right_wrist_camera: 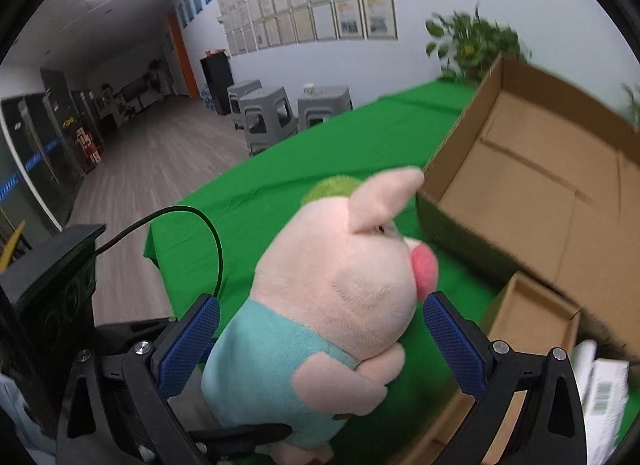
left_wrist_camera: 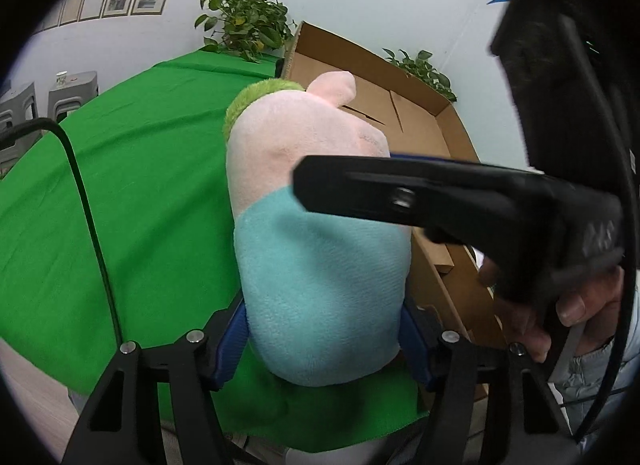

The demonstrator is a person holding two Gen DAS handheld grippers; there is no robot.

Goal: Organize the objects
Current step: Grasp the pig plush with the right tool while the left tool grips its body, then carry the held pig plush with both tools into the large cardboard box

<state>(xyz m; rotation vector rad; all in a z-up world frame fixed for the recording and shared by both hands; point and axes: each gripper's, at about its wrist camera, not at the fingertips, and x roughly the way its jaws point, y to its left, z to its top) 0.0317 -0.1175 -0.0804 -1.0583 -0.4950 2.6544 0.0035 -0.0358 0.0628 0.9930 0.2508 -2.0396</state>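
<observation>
My left gripper (left_wrist_camera: pixel 324 329) has its fingers (left_wrist_camera: pixel 230 339) against both flanks of the plush pig (left_wrist_camera: pixel 320 265), held at its teal body above the bench (left_wrist_camera: pixel 120 185). My right gripper (right_wrist_camera: pixel 320 345) stands wide around the pig's head, pads clear of it. I judge the left hold should stay low and firm, the right stay off the snout, and the pig clear the near wall of the cardboard box (right_wrist_camera: pixel 532 193) beyond.

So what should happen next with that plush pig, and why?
Probably lift the pig and carry it toward the open cardboard box just behind it. The left hand-held gripper appears to press on its blue body, while the right hand-held gripper stands open around it, and the box looks empty.
</observation>
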